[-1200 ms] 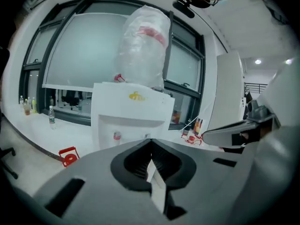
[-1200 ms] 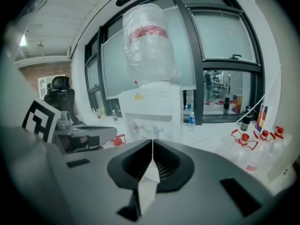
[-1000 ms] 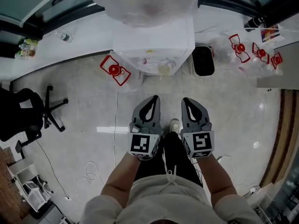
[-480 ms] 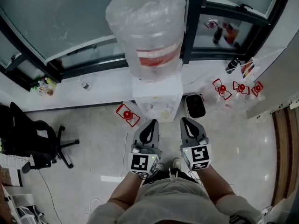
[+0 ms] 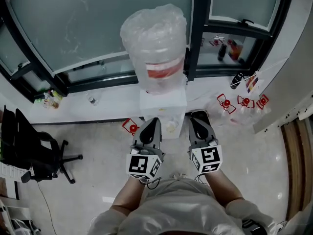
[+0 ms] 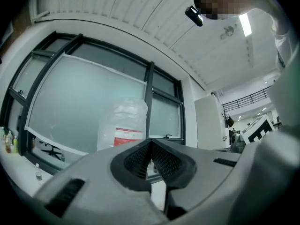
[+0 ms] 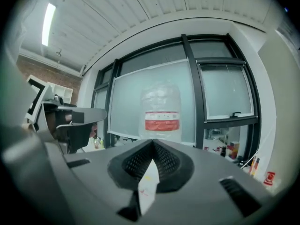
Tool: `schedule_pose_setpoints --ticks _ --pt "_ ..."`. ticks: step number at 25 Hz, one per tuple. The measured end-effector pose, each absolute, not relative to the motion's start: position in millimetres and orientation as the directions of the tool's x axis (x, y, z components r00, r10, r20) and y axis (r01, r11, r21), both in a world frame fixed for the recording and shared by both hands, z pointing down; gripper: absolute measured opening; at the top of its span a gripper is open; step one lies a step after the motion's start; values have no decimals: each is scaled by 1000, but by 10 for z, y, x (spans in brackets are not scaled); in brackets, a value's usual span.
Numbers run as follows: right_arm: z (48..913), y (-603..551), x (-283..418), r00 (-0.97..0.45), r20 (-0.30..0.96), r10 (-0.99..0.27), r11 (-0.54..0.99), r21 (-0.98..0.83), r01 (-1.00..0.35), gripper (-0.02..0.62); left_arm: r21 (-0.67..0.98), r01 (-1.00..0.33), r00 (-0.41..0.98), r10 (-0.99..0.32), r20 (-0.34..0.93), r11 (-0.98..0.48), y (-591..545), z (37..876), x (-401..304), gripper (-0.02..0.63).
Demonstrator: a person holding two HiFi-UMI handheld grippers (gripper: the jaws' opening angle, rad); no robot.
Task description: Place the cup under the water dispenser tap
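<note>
Two empty clenched tools, left tool and right tool, face the water dispenser ahead.

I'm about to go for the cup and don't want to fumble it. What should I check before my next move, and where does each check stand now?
1. Left tool free: ok, jaws together, nothing between them.
2. Right tool free: ok, jaws together, empty.
3. Jaws opened for a grasp: not ok, both are shut.
4. Water dispenser ahead: ok, straight beyond both tools, with the water bottle on top.
5. Location of the cup: cannot tell, none is clearly visible.
6. View of the tap: cannot tell, the dispenser front is too small and partly behind the tools.
</note>
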State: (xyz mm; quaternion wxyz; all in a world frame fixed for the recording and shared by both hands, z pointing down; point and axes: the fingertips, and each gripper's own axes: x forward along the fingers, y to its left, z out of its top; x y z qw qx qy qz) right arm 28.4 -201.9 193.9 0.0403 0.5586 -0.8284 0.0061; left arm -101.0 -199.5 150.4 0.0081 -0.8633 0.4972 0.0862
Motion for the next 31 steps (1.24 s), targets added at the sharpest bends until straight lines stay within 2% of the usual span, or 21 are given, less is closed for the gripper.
schedule_pose_setpoints --ticks 21,31 --pt "1927 -2064 277 -381 71 -922 383 3 -924 28 48 -860 504 -861 -70 -508 -2080 1526 -900 18" --pt "1951 -2162 238 -388 67 -919 391 59 -918 28 28 -866 498 -865 -62 -500 -2198 1563 -886 20"
